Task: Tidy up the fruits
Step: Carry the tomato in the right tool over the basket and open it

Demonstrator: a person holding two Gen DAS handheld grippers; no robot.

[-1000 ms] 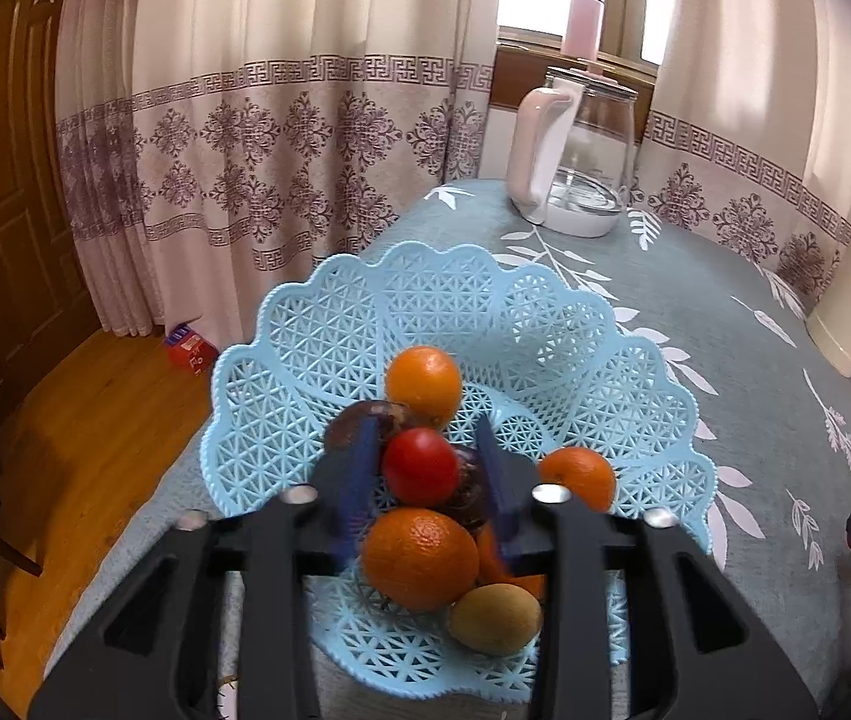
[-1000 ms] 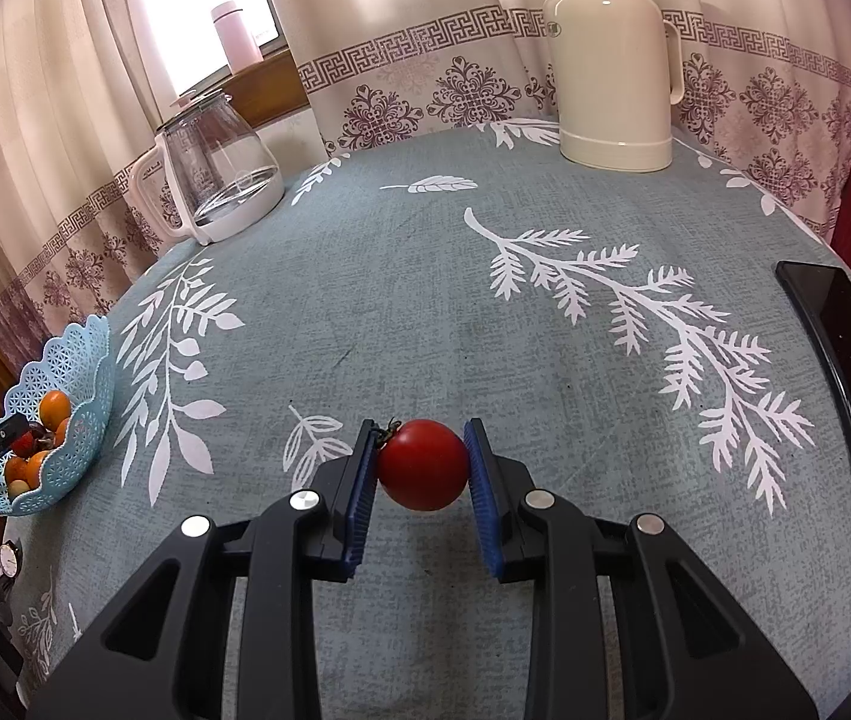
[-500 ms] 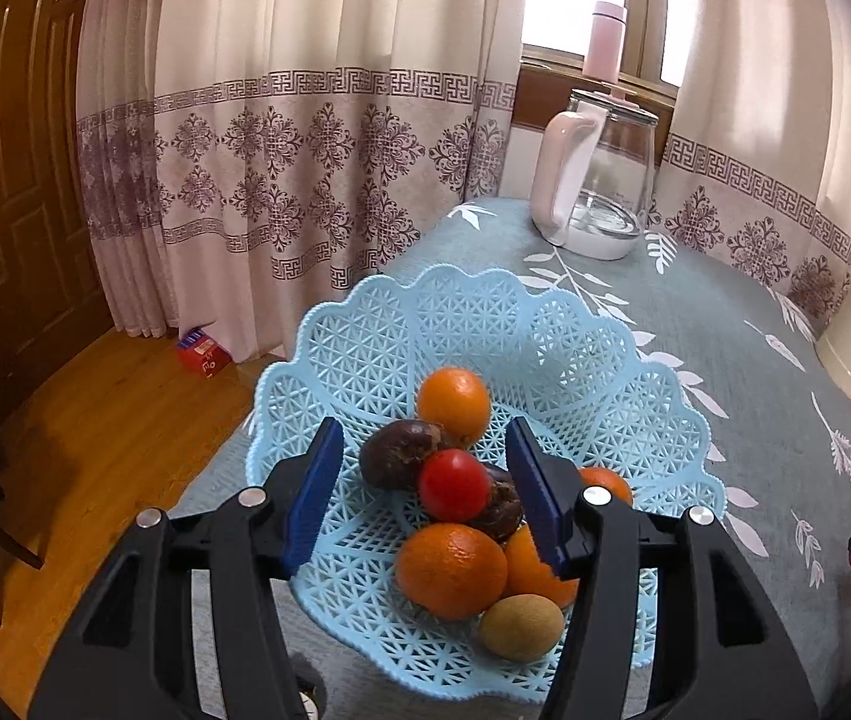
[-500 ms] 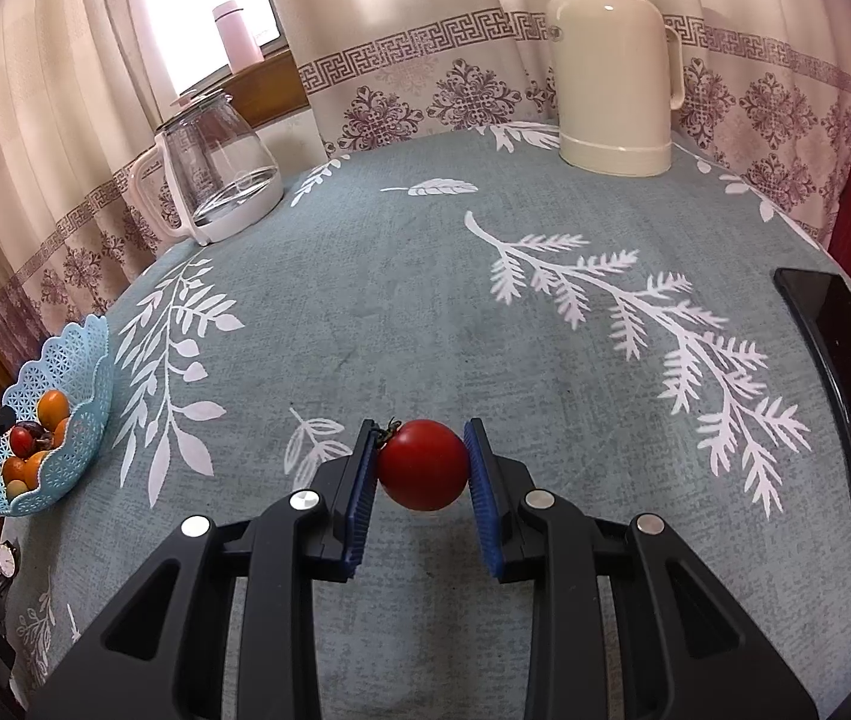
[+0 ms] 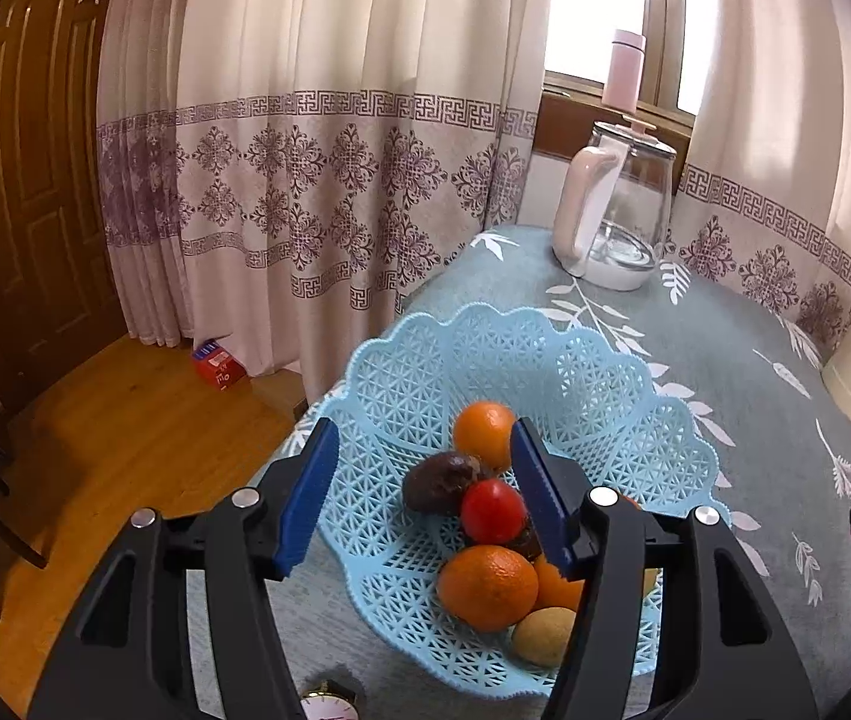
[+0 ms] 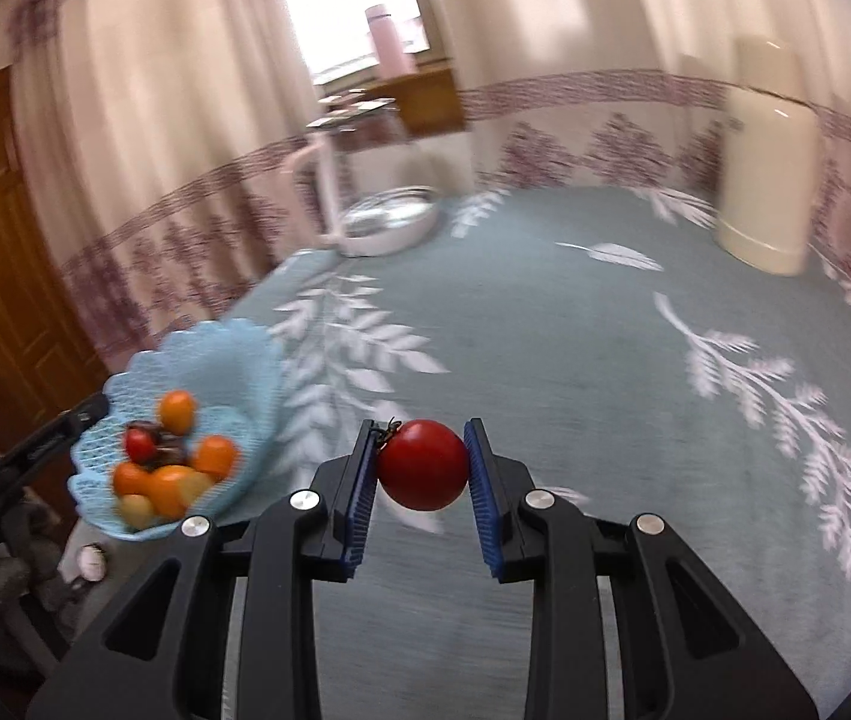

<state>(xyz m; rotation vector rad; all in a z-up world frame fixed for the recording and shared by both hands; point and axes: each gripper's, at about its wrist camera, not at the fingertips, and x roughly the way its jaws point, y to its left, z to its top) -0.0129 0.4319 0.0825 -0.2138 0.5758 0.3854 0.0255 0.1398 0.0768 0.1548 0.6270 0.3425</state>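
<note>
Right gripper (image 6: 423,468), frame centre, clamps a red tomato (image 6: 423,464) above the tablecloth (image 6: 545,330); left gripper (image 5: 425,492), jaws apart and empty, fronts the blue basket (image 5: 635,396) of fruit at lower centre.

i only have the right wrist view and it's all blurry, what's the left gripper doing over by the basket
Observer: The left gripper is open and empty, its jaws spread wide above the blue basket.
Operator: any tomato in there already
Observer: Yes, one small red tomato lies in the basket against a dark brown fruit.
Operator: where's space for mine
Observer: The basket's far side and left side are bare lattice; the oranges and the rest crowd the near right. Your right gripper is shut on its tomato.
</note>
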